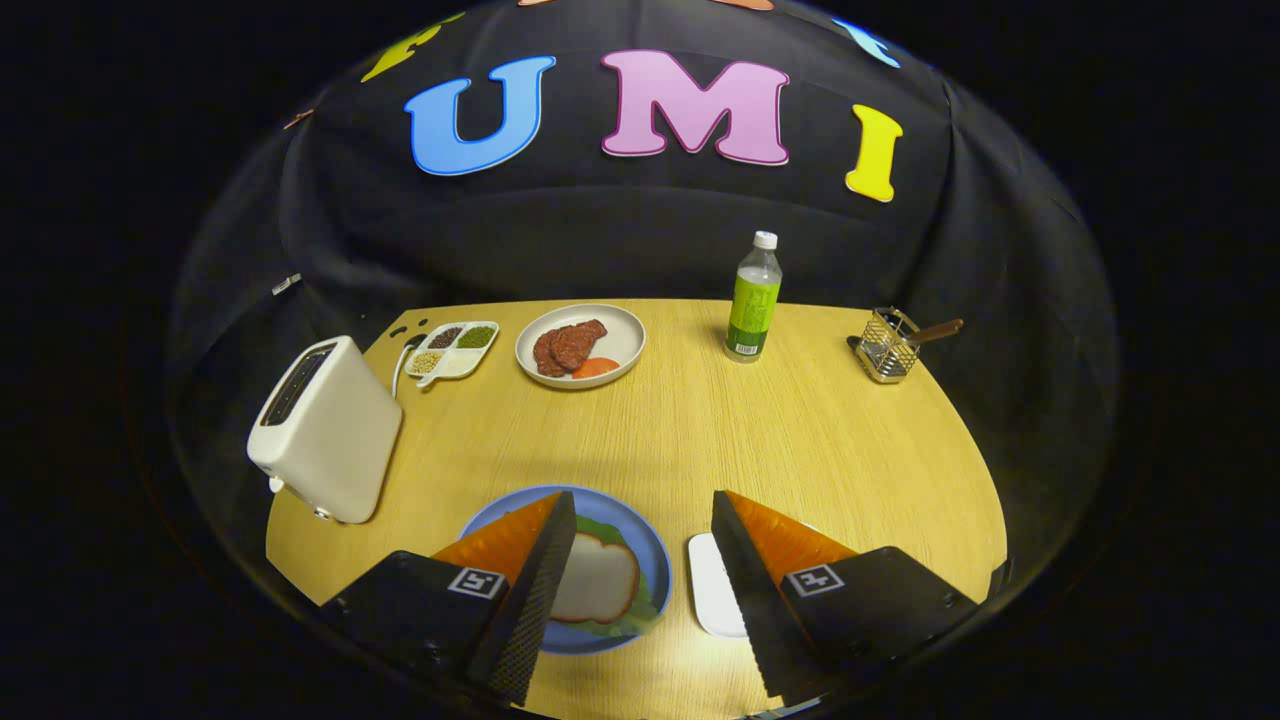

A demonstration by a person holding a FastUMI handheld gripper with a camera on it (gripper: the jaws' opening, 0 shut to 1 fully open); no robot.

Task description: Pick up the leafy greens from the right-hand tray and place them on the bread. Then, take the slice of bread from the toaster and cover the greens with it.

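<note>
Gripper [640, 560] fingers spread apart, holding nothing, above the round blue plate [655, 560]. Pale toasted bread slice [598, 578] lies there on green leafy greens [610, 535], so covering looks done. White rectangular tray [712, 590] by right finger. White plastic toaster [325, 430] sits left. Next: likely retreat.

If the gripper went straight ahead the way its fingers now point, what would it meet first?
Probably bare table. The gripper is open and empty, the blue plate with bread beside its left finger. Further on, the meat plate and bottle flank that line; depth is unclear.
</note>
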